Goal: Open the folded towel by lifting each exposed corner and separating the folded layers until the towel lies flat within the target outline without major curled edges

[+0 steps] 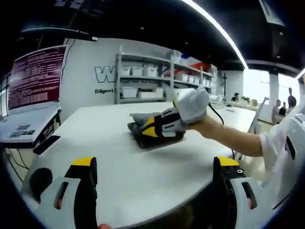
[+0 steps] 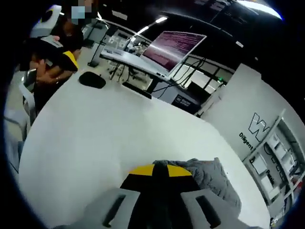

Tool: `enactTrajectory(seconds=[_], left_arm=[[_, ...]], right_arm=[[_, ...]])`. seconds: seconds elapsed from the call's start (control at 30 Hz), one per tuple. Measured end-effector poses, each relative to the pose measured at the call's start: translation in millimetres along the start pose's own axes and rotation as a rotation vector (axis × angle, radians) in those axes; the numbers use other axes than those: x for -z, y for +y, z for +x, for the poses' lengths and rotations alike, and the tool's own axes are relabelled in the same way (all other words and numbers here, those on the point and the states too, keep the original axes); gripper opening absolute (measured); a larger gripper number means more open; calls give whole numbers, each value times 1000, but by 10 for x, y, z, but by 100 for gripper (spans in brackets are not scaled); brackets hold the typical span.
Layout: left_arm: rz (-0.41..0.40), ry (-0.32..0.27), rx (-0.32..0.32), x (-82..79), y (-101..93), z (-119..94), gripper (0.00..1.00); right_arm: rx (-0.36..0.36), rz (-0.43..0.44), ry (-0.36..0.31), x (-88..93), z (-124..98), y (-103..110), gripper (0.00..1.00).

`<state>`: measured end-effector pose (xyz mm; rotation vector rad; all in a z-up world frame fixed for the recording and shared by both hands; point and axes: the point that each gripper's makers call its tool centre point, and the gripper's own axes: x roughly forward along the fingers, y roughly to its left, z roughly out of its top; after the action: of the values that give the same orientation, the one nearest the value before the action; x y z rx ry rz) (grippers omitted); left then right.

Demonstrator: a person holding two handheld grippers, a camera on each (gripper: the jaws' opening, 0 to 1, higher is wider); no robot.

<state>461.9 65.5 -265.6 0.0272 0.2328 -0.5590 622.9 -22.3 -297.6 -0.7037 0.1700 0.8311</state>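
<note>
On the white worktop, the grey towel is lying bunched, right fingers pinching it; left fingers are spread.

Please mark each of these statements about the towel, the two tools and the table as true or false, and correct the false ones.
1. The left tool is wide open and holds nothing. True.
2. The towel lies spread flat on the table. False: it is still a folded grey bundle.
3. The right tool has its jaws closed on the towel. True: in the right gripper view the yellow tips meet at the cloth's edge.
4. The left tool touches the towel. False: it is apart from it, at the near edge of the table.
5. The table top is black. False: it is white.
</note>
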Motion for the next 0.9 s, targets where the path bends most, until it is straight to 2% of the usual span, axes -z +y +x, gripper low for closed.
enactTrajectory(seconds=[0.1, 0.2, 0.53, 0.9], left_arm=[[-2, 2, -3, 2, 2, 1, 99], [-1, 0, -3, -12, -3, 3, 99], [1, -5, 3, -47, -25, 29, 99], [7, 1, 12, -52, -39, 90, 99]], right_arm=[[-8, 60, -27, -9, -40, -23, 2], [-1, 84, -45, -26, -83, -71, 2], [51, 134, -120, -160, -279, -257, 2], [107, 193, -177, -172, -477, -502, 1]])
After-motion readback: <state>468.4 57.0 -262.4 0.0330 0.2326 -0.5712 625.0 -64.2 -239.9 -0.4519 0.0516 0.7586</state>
